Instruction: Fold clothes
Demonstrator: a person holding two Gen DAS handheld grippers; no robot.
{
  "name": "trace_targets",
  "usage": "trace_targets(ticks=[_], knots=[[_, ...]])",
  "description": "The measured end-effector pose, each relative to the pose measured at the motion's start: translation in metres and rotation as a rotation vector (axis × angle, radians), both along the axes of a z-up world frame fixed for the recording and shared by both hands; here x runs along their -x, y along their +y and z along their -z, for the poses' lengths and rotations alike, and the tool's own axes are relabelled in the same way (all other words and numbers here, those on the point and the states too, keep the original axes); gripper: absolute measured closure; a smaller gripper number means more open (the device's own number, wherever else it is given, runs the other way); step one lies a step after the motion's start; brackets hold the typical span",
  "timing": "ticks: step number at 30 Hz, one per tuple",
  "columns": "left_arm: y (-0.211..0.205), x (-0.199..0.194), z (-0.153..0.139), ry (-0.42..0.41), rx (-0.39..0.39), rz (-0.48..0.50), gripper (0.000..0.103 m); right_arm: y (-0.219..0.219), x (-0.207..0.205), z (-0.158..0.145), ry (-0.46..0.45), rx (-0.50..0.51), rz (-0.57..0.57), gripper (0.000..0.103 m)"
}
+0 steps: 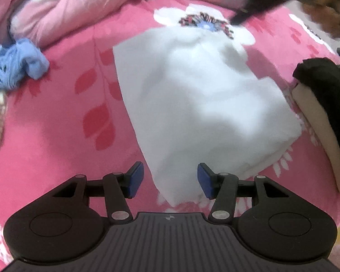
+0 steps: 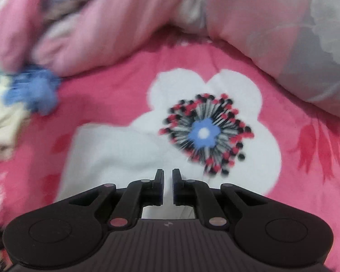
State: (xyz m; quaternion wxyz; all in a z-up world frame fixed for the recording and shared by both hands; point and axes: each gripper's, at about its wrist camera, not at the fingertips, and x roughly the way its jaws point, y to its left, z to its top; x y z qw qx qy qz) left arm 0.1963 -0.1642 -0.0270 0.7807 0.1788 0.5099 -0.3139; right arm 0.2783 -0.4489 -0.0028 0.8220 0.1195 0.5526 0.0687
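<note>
A white garment (image 1: pixel 199 99) lies folded flat on the pink flowered bedsheet (image 1: pixel 56 117). My left gripper (image 1: pixel 170 180) is open just above its near corner, one finger on each side, holding nothing. My right gripper (image 2: pixel 167 181) has its jaws nearly closed with a narrow gap. It hovers over the far end of the white garment (image 2: pixel 115 154), and the frames do not show whether it pinches the cloth. In the left wrist view the right gripper shows as a dark blur (image 1: pixel 260 2) at the garment's far end.
A crumpled blue garment (image 1: pixel 13 65) lies at the left, also in the right wrist view (image 2: pixel 34 93). A pink quilt (image 1: pixel 79 6) is bunched along the back. A black and cream folded pile (image 1: pixel 324 104) sits at the right. Cream cloth (image 2: pixel 2 117) lies at the left.
</note>
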Motion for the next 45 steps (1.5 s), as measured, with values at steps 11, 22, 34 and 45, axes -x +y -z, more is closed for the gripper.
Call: trace_targets(ticks=[11, 22, 34, 45], knots=[[-0.02, -0.003, 0.022, 0.068, -0.015, 0.148, 0.051, 0.04, 0.059, 0.084, 0.333, -0.072, -0.191, 0.08], [0.02, -0.108, 0.013, 0.231, 0.199, -0.206, 0.039, -0.065, 0.027, 0.049, 0.136, -0.284, 0.249, 0.052], [0.024, -0.186, 0.07, 0.36, 0.371, -0.269, 0.052, -0.091, -0.002, 0.104, 0.162, -0.456, 0.267, 0.051], [0.013, -0.211, 0.082, 0.396, 0.418, -0.217, 0.056, -0.091, -0.025, 0.118, 0.127, -0.554, 0.203, 0.055]])
